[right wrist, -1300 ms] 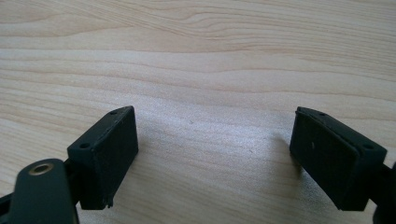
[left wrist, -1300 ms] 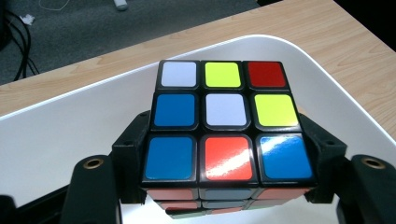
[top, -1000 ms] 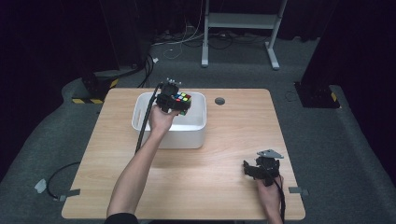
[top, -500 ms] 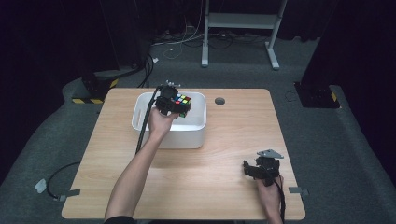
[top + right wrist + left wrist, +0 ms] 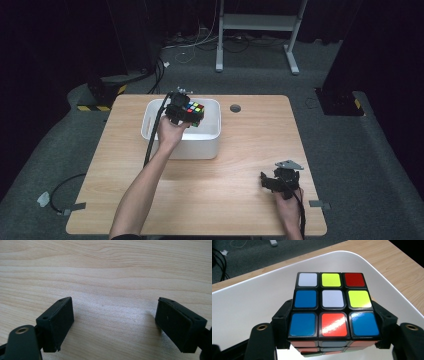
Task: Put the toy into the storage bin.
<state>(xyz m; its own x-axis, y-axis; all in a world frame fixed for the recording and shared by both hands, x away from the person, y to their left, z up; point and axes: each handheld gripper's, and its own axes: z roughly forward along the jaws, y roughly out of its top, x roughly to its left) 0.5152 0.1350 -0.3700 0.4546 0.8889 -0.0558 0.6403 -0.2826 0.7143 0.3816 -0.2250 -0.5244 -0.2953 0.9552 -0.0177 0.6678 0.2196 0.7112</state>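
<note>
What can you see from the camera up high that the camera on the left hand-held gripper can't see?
High view alone: the right hand-held gripper resting open on the wooden table, and the person's forearms. Left gripper view alone: the puzzle cube close up, with each sticker on its top face clear. Both: the left hand-held gripper shut on the cube above the white bin.

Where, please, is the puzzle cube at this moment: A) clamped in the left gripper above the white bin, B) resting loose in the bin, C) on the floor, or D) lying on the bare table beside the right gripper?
A: the left gripper jaws press both sides of the puzzle cube, with the white bin beneath it.
</note>
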